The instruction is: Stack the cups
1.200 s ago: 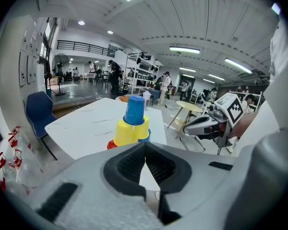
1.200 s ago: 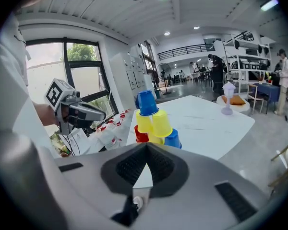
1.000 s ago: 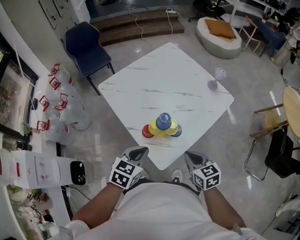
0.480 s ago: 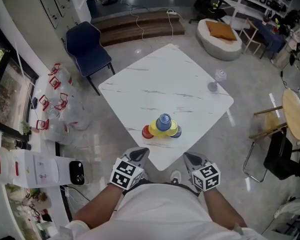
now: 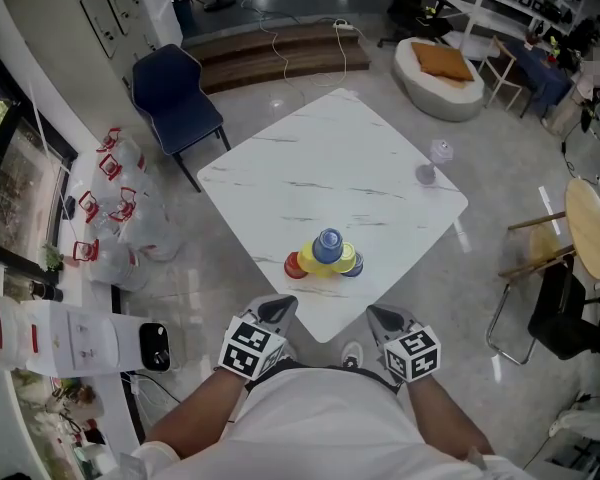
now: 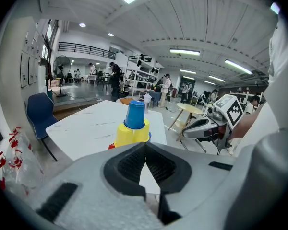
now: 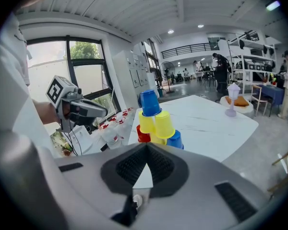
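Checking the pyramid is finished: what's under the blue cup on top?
The top blue cup rests on two yellow cups. Beneath them stand a red cup and a lower blue cup; the middle cup is mostly covered.

No legible text, brand or number is found. Coded square markers are noted on the left gripper (image 5: 279,308) and right gripper (image 5: 384,317); red print on bags (image 5: 120,183) is unreadable.

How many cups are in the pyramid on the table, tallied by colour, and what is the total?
Blue cups: 2
Yellow cups: 3
Red cup: 1
Total: 6
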